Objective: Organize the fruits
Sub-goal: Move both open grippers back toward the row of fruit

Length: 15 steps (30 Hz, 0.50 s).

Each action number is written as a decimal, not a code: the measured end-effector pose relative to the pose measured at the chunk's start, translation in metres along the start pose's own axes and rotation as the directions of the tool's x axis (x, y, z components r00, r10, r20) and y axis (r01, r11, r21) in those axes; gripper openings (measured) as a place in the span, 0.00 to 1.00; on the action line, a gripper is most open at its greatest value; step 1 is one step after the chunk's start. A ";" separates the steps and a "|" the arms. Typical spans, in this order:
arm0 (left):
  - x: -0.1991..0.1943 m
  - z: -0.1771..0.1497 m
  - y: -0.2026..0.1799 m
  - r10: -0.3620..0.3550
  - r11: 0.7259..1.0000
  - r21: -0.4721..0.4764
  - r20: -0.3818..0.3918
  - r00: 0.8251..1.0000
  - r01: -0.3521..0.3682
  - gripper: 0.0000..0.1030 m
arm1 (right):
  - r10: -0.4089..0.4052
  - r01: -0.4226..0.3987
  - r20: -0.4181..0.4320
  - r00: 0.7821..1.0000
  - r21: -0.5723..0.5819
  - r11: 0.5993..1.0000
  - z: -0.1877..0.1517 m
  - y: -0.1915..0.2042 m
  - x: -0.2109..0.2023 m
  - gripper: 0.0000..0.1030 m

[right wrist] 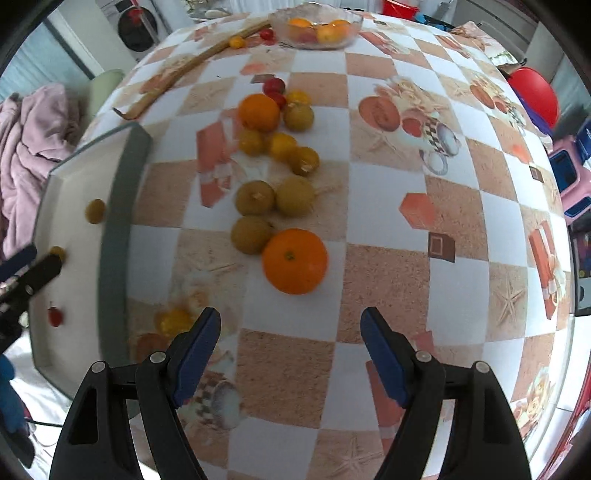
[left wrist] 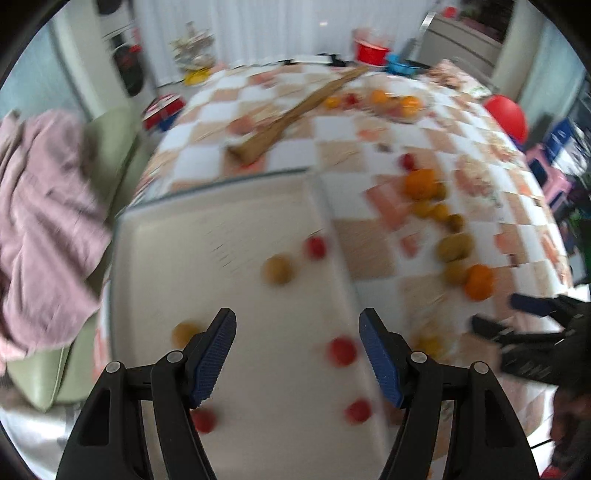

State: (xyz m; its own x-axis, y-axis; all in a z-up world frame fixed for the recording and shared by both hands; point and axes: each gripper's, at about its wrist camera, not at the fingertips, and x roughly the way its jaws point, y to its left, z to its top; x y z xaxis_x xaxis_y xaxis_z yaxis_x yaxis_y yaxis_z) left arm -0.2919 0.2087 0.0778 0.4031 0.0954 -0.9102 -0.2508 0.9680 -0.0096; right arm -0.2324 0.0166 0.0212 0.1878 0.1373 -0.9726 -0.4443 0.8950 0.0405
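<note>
My left gripper [left wrist: 297,325] is open and empty above a white tray [left wrist: 236,221]. On the tray lie red cherry tomatoes [left wrist: 342,350] and small yellow-brown fruits [left wrist: 277,269]. My right gripper [right wrist: 290,321] is open and empty above the checkered table, just short of a large orange [right wrist: 294,260]. Beyond it lies a loose line of brown-green fruits [right wrist: 255,197], yellow fruits [right wrist: 282,147], a second orange [right wrist: 258,112] and red tomatoes [right wrist: 274,85]. A yellow fruit [right wrist: 173,320] sits by the right gripper's left finger. The tray shows at the left of the right wrist view [right wrist: 114,221].
A glass bowl [right wrist: 317,27] with oranges stands at the far table edge. A long wooden stick [right wrist: 192,61] lies at the far left of the table. A pink cloth on a green chair [left wrist: 48,221] is left of the tray. A red balloon [right wrist: 535,92] is beyond the right edge.
</note>
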 end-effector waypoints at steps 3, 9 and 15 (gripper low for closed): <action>0.007 0.016 -0.027 -0.045 0.997 0.059 0.000 0.999 0.045 0.68 | -0.030 0.030 0.012 0.999 -0.013 0.999 0.002 0.001 0.008 0.79; 0.033 0.038 -0.065 -0.100 0.988 0.114 -0.025 0.995 0.102 0.68 | -0.091 0.092 0.053 0.994 -0.025 0.995 0.011 -0.013 0.017 0.79; 0.050 0.048 -0.084 -0.142 0.982 0.120 -0.037 0.989 0.145 0.68 | -0.146 0.145 0.101 0.984 0.014 0.989 0.030 -0.057 0.010 0.79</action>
State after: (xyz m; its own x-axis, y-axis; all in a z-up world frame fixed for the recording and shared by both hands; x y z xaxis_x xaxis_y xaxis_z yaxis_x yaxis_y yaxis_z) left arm -0.2081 0.1431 0.0534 0.4014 -0.0514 -0.9144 -0.0824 0.9923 -0.0920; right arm -0.1792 -0.0201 0.0165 0.3378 0.0471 -0.9400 -0.4001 0.9112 -0.0981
